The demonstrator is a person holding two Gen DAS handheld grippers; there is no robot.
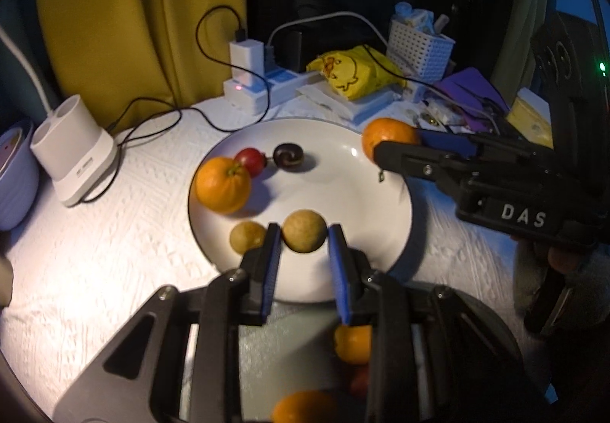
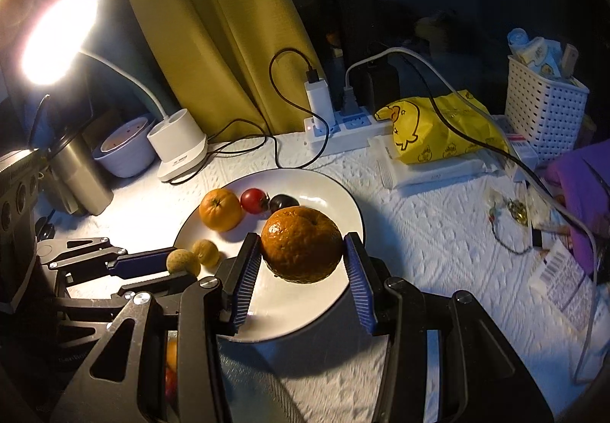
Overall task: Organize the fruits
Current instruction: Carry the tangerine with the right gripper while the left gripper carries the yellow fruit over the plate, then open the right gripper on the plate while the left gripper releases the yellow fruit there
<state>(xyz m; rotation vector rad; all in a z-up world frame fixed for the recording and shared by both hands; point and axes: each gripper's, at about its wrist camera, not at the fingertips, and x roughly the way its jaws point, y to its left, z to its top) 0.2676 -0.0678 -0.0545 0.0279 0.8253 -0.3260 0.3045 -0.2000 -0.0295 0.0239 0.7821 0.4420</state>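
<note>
The white plate (image 1: 381, 163) holds an orange (image 1: 223, 184), two cherry tomatoes and a longan (image 1: 247, 237).

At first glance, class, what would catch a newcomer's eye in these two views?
Probably the white plate at the middle of the table, with each gripper holding a fruit over it: the right gripper grips a large orange in its jaws, the left gripper a small tan round fruit. Next, the glaring lamp at far left, and the yellow duck-print bag behind the plate.
</note>
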